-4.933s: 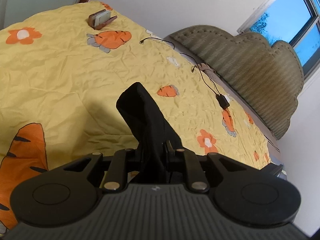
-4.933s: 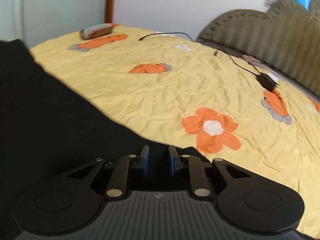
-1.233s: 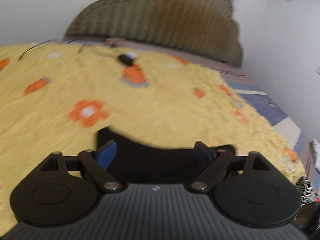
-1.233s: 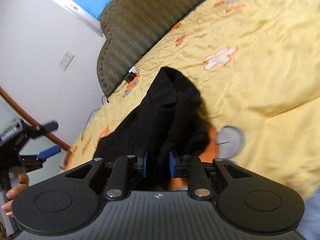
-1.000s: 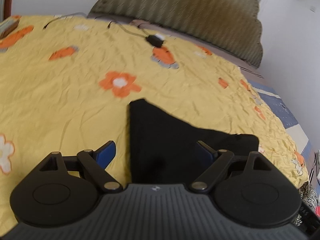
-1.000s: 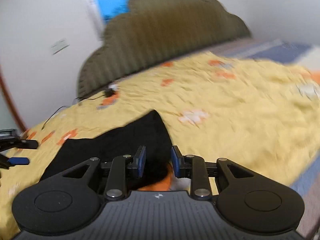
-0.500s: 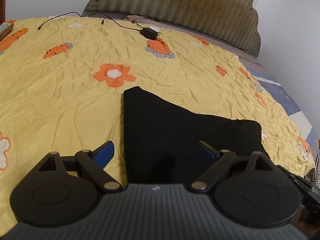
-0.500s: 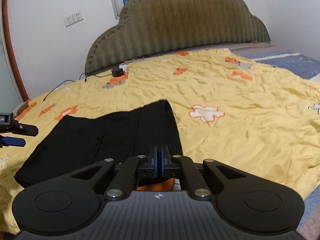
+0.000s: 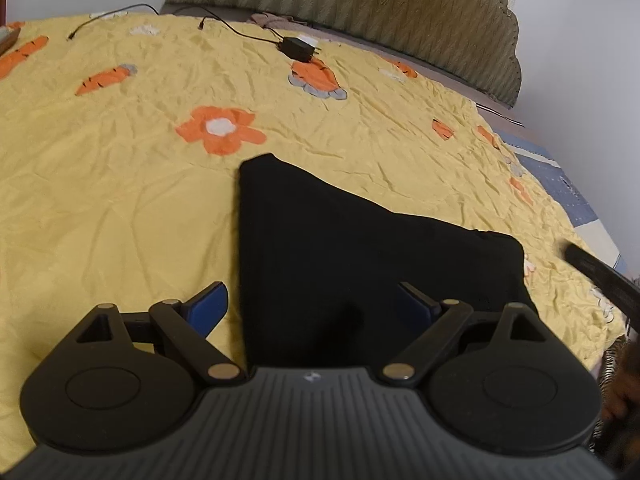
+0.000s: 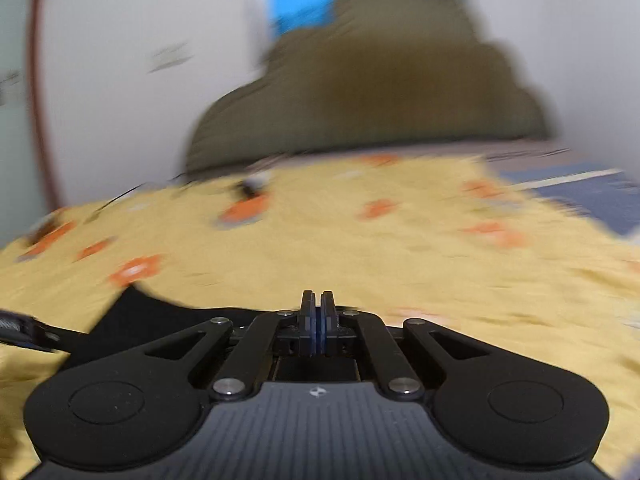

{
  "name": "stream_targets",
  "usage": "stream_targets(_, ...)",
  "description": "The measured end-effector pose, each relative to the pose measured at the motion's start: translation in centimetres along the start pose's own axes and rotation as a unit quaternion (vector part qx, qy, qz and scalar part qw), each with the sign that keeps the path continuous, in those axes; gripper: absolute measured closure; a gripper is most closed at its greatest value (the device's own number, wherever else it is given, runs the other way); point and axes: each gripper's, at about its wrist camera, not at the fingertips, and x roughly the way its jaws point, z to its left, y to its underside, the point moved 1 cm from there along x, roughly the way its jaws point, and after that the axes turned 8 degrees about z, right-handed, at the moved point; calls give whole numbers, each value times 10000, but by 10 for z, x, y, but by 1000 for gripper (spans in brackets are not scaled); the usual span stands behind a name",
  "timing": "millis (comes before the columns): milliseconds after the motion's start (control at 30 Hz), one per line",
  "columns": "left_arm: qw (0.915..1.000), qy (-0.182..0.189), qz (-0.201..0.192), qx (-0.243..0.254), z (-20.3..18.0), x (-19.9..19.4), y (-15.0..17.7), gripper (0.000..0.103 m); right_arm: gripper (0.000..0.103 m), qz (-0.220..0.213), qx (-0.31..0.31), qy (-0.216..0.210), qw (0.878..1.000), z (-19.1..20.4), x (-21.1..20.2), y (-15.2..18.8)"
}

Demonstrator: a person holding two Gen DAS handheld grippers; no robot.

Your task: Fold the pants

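The black pants [image 9: 352, 248] lie folded flat on the yellow bedspread [image 9: 120, 184]. In the left wrist view my left gripper [image 9: 316, 304] is open and empty, its blue-padded fingers [image 9: 208, 304] spread wide just above the near end of the pants. In the right wrist view, which is blurred, my right gripper [image 10: 317, 312] is shut with nothing between its pads, raised above the bed. A part of the pants [image 10: 160, 316] shows at its lower left, with the left gripper's tip [image 10: 24, 332] at the left edge.
A black charger [image 9: 298, 49] with a cable lies on the bedspread near the olive padded headboard [image 9: 360, 4]. A blue patterned floor mat [image 9: 568, 188] is past the bed's right edge. The right gripper's body [image 9: 600, 276] shows at the right.
My right gripper has let go of the pants, shut empty and swung up and away. The pants now lie flat. My left gripper stays open and has moved slightly closer over them.
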Motion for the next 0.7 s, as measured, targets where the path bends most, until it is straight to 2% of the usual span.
stream_targets(67, 9999, -20, 59, 108, -5, 5, 4, 14, 102, 622, -77, -357, 9974, 0, 45, -8)
stream_targets(100, 9998, -79, 104, 162, -7, 9, 7, 14, 102, 963, -70, -289, 9949, -6, 70, -8)
stream_targets(133, 9995, -128, 165, 233, -8, 12, 10, 14, 103, 1150, -35, -78, 9933, -14, 90, -7)
stream_targets(167, 9992, -180, 219, 296, -9, 15, 13, 14, 103, 1258, 151, -40, 9919, -24, 103, -6)
stream_targets(233, 9986, -283, 180, 409, -10, 15, 18, 15, 101, 1197, 678, -233, 9902, -36, 96, -11)
stream_targets(267, 9985, -306, 85, 453, -9, 12, 18, 14, 101, 995, 647, -148, 9928, -33, 82, -13)
stream_targets(300, 9983, -334, 12, 483, -9, 10, 17, 14, 101, 810, 461, -54, 9956, -26, 69, -13)
stream_targets(367, 9983, -324, -34, 476, -9, 10, 13, 13, 100, 722, 248, -55, 9971, -16, 57, -10)
stream_targets(467, 9986, -342, 10, 408, -10, 13, 12, 13, 98, 1064, 42, 80, 9943, -15, 75, 8)
stream_targets(500, 9985, -341, 34, 419, -11, 14, 13, 13, 97, 976, -13, 97, 9952, -17, 78, 12)
stream_targets(533, 9984, -356, 42, 444, -12, 14, 14, 13, 92, 912, 22, 134, 9957, -18, 75, 13)
stream_targets(633, 9973, -501, -52, 536, -12, 11, 15, 11, 86, 604, -106, 669, 9959, -2, 49, 4)
stream_targets(700, 9977, -522, -68, 438, -7, 10, 12, 10, 86, 319, -471, 589, 9966, 18, 29, 3)
